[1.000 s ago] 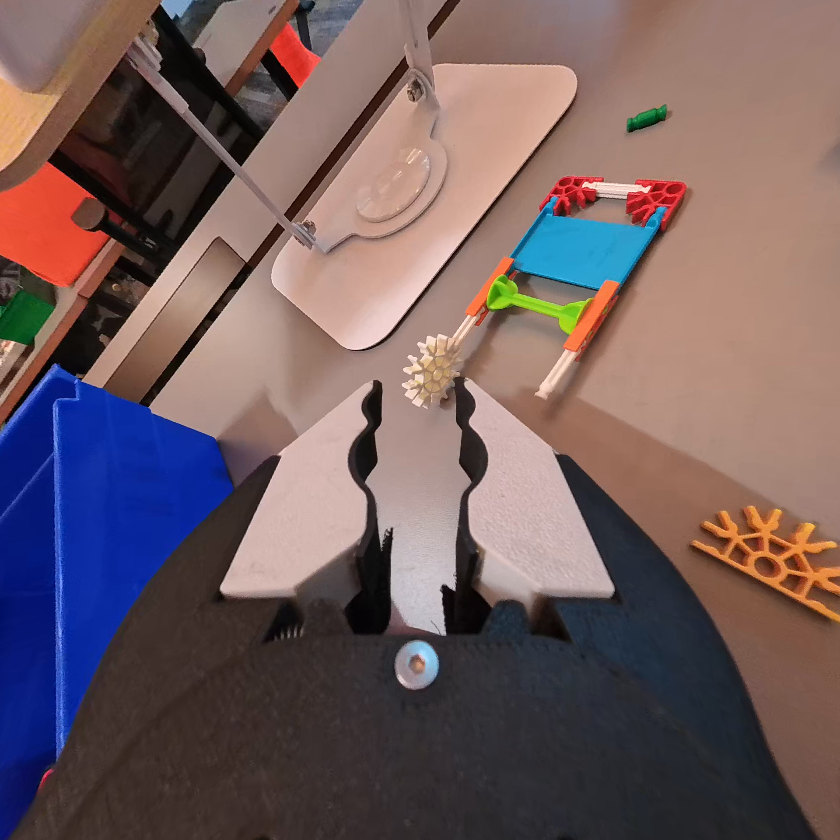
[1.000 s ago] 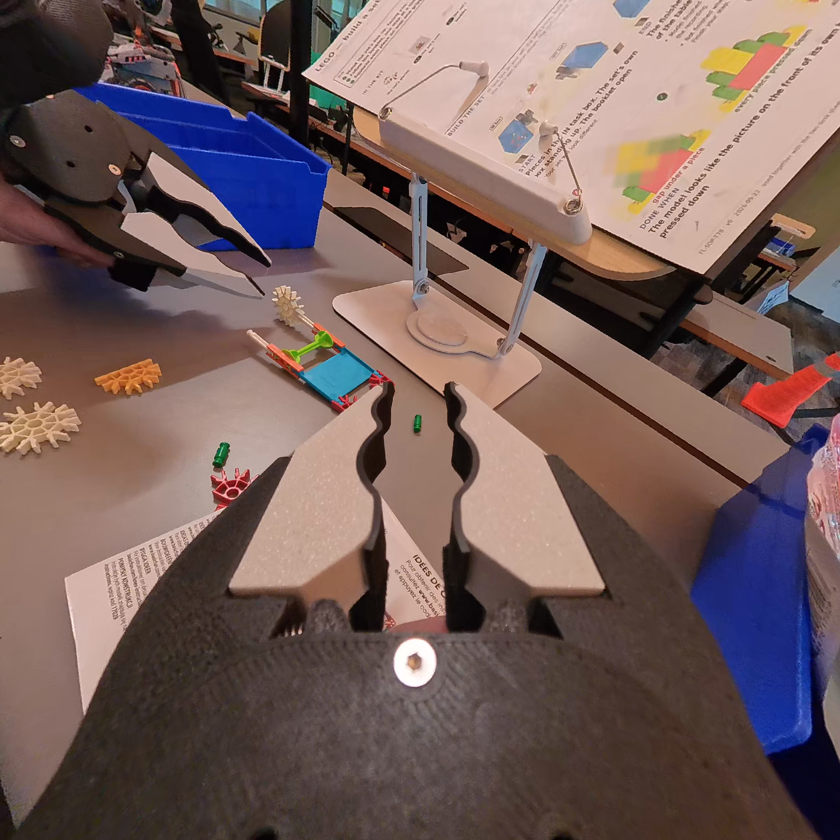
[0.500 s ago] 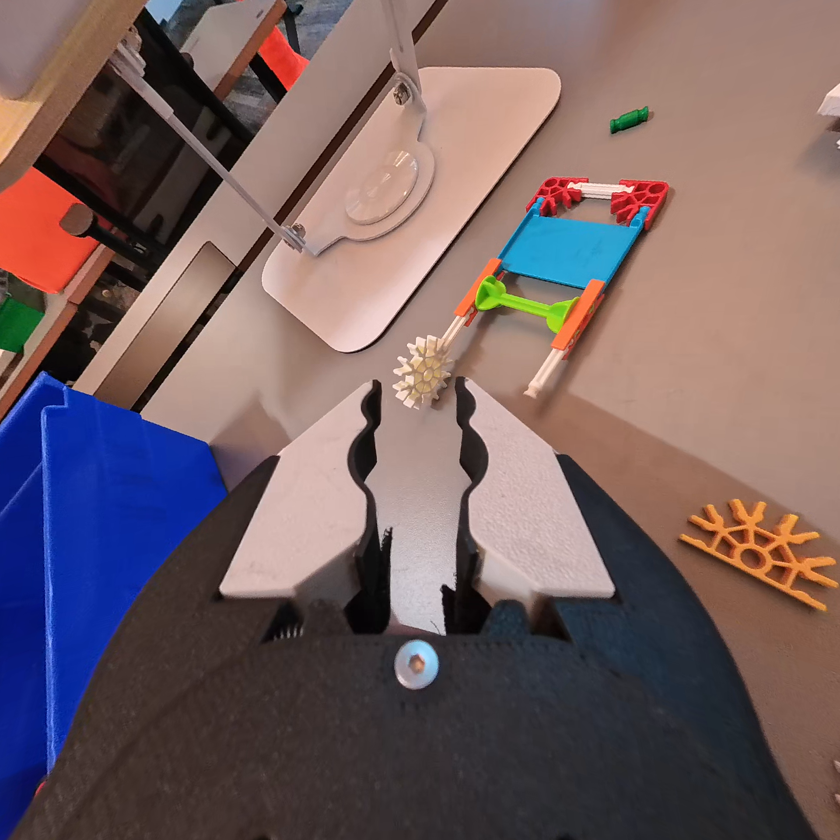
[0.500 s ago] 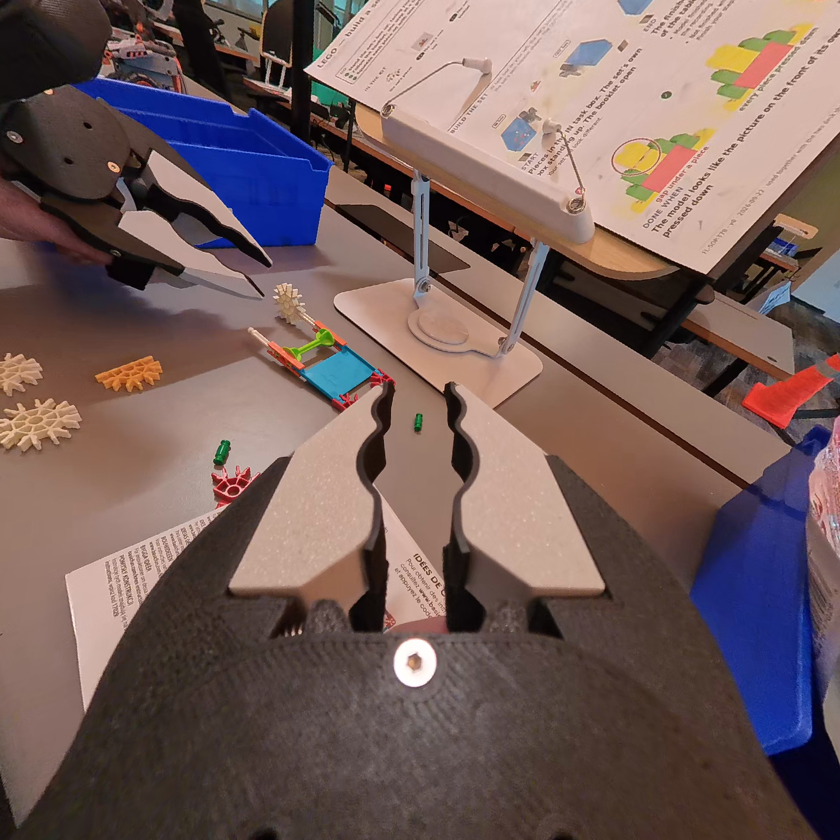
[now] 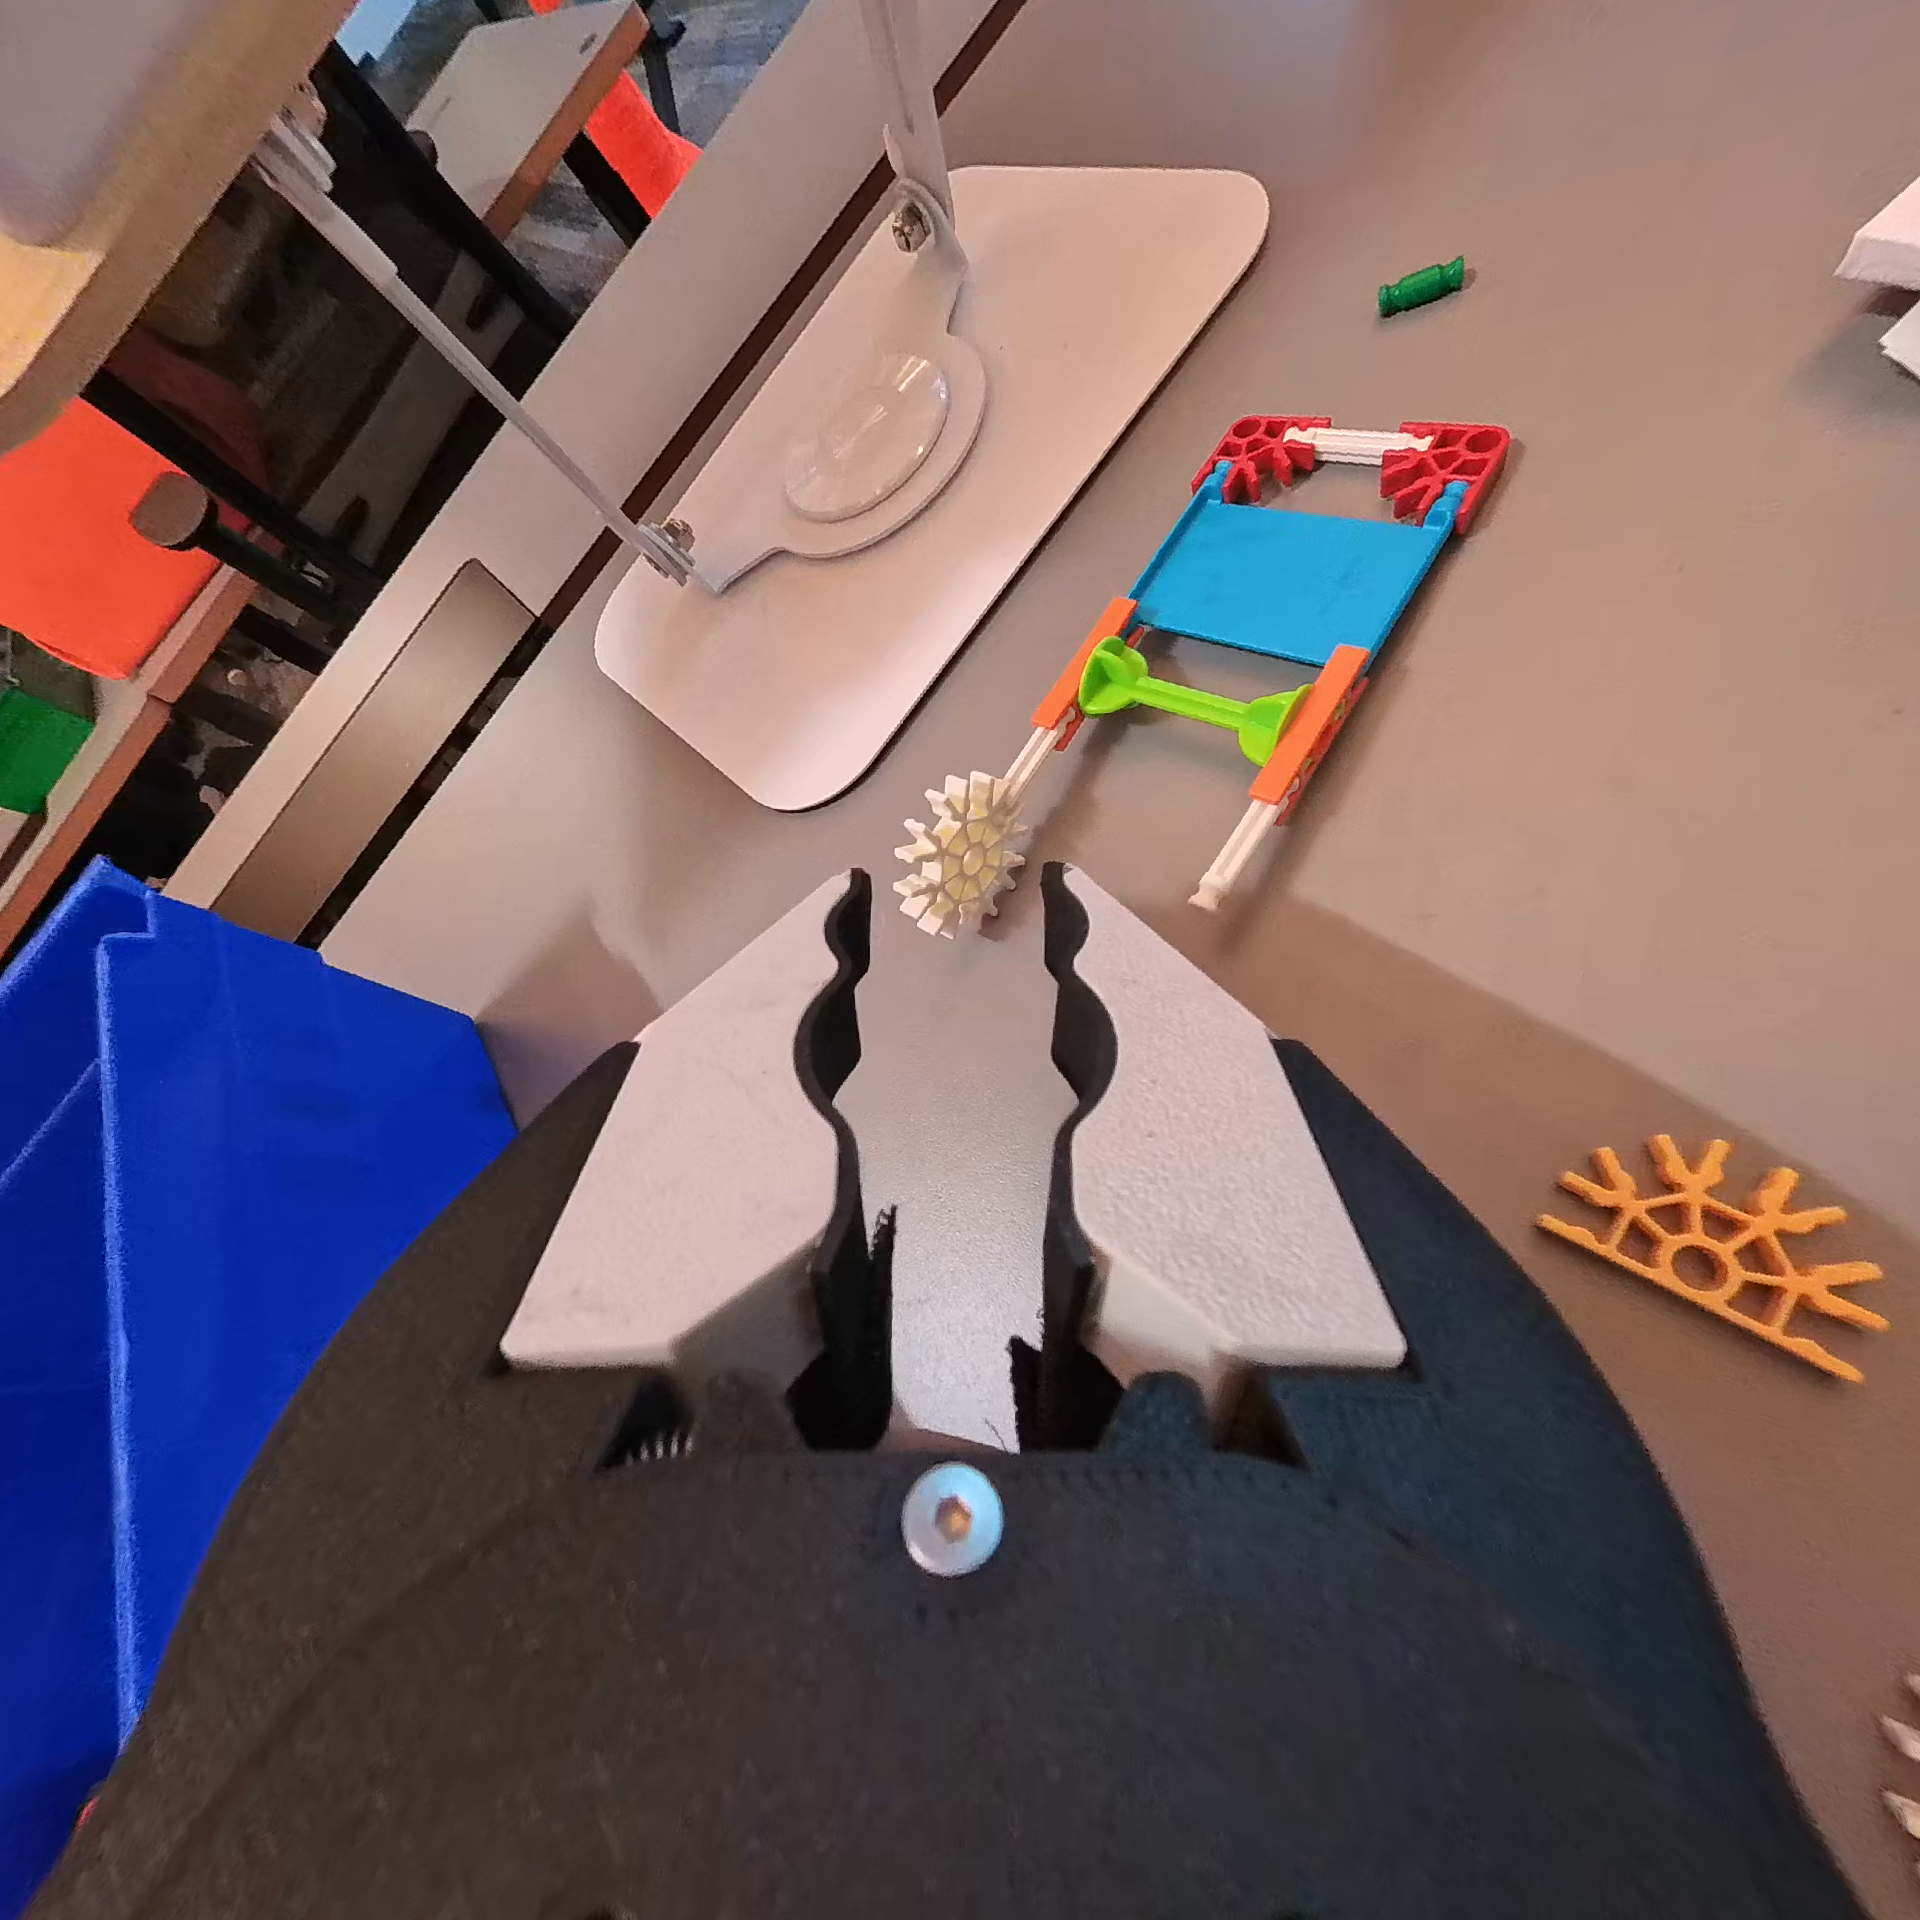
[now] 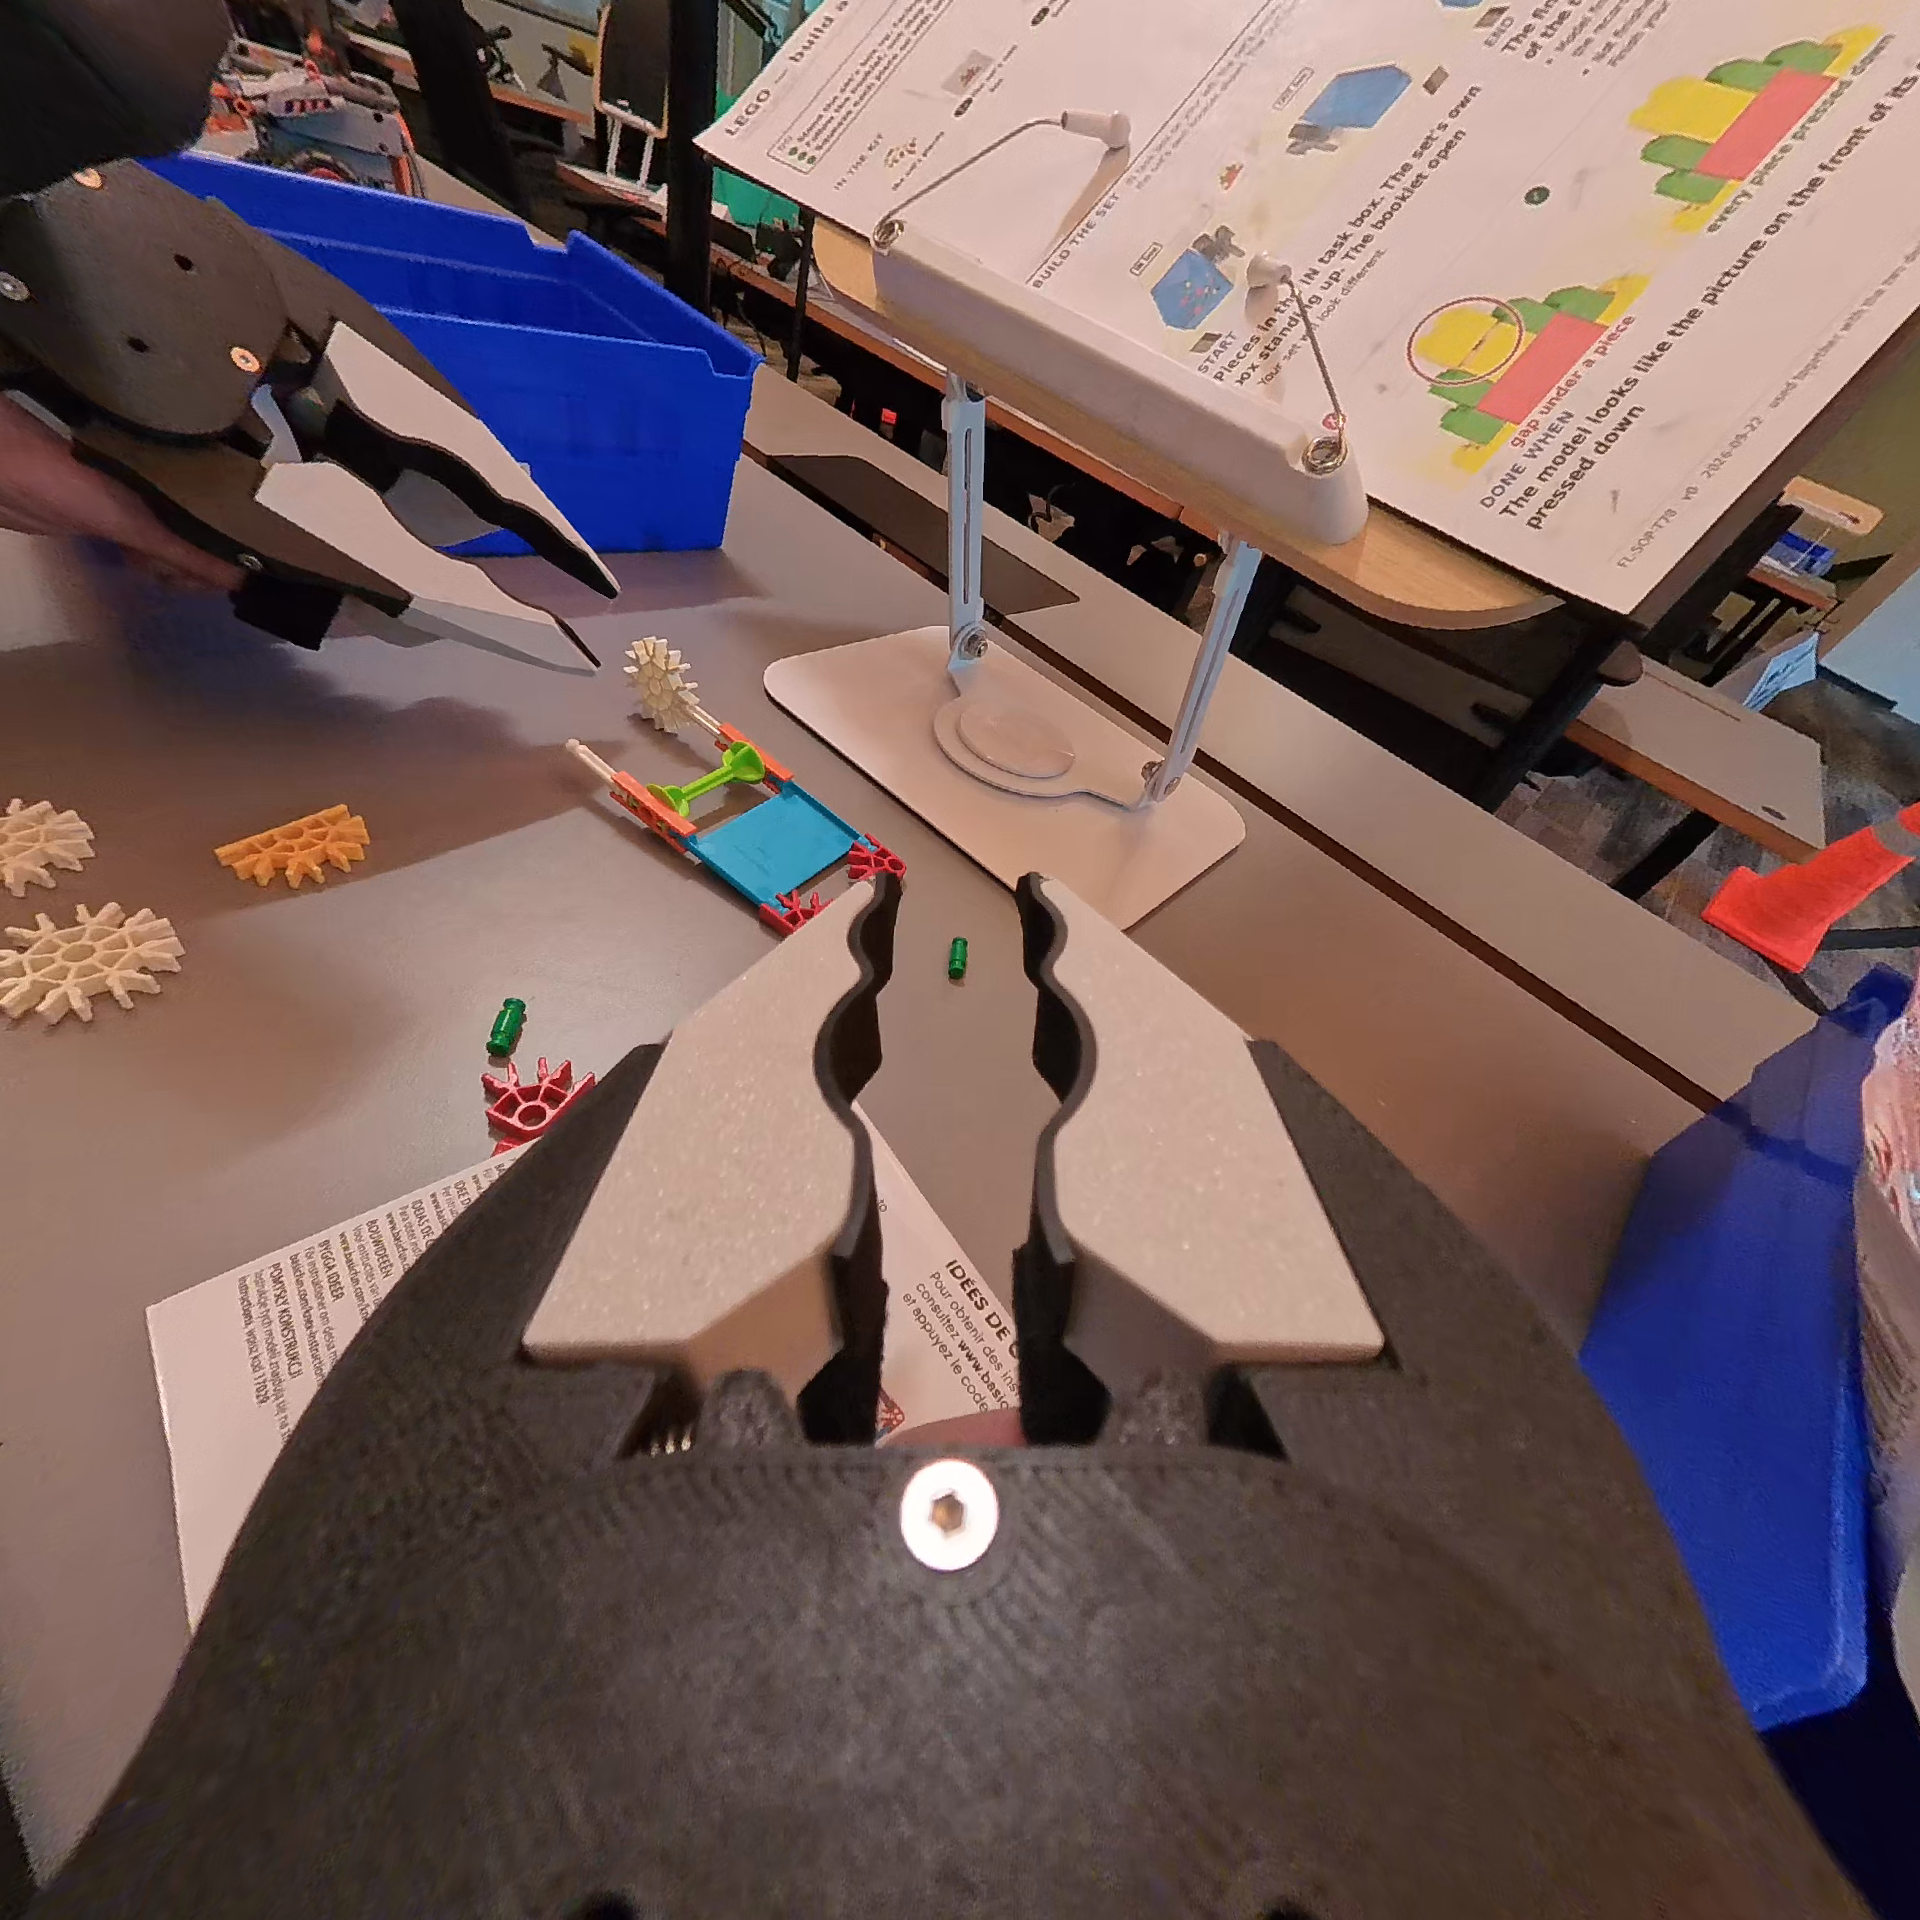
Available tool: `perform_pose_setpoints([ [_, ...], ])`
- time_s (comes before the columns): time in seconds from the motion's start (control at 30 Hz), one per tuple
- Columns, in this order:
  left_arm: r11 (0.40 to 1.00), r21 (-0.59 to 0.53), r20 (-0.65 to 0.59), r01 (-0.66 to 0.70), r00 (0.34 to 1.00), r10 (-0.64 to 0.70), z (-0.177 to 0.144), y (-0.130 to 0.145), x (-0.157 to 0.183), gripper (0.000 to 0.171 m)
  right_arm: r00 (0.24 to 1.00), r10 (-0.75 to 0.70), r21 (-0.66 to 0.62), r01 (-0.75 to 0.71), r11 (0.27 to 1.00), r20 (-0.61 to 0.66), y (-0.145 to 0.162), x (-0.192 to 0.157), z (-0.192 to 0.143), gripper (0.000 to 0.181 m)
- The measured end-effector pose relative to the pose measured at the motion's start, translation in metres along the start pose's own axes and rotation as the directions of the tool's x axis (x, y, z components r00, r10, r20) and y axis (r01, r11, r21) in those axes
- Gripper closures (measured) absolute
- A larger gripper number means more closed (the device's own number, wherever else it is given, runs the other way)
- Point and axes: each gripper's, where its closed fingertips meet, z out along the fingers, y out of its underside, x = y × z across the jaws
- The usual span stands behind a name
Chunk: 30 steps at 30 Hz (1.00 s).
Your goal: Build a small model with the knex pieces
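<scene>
My left gripper (image 5: 951, 883) is open and empty, its tips just short of a cream snowflake wheel (image 5: 961, 854) that stands on a white rod of a small toy frame (image 5: 1283, 587) with a blue panel, red corners, orange clips and a lime rod. The frame lies flat on the grey table (image 5: 1610, 831). My right gripper (image 6: 956, 883) is open and empty above the table, with a small green connector (image 6: 957, 957) seen between its fingers. In the right wrist view the left gripper (image 6: 597, 623) hovers beside the wheel (image 6: 658, 681) and frame (image 6: 769, 836).
A white stand base (image 5: 935, 468) holds a sloped instruction board (image 6: 1351, 260). A blue bin (image 6: 540, 353) stands behind the left gripper; another blue bin (image 6: 1756, 1351) is at right. Loose pieces: orange connector (image 6: 294, 844), cream snowflakes (image 6: 83, 956), red connector (image 6: 530, 1101), green connector (image 6: 507, 1027), a leaflet (image 6: 301, 1330). My hands' fingertips stand some 25 cm from each other.
The left gripper has crept slightly closer to the cream wheel. The right gripper has stayed almost still.
</scene>
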Motion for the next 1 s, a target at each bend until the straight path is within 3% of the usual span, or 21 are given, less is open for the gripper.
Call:
perform_pose_setpoints([
  [0.43,0.999,0.039,-0.058,-0.001,0.998,0.003,-0.017,-0.012,0.007,0.128,1.000,0.014,-0.031,-0.014,0.999,0.003,0.009,0.002,0.005,0.159],
  [0.67,0.998,0.062,-0.159,0.011,0.987,-0.002,-0.062,-0.014,0.024,0.134,0.999,0.037,-0.065,-0.037,0.997,0.003,0.020,0.004,0.010,0.159],
  [0.9,0.999,0.036,-0.170,-0.036,0.985,0.042,-0.113,0.012,0.030,0.137,1.000,0.024,-0.089,-0.024,0.996,0.006,0.025,0.003,0.013,0.159],
  [1.0,1.000,0.018,-0.246,-0.016,0.969,0.020,-0.126,0.023,0.045,0.136,1.000,0.013,-0.081,-0.012,0.997,0.017,0.023,-0.001,0.014,0.159],
])
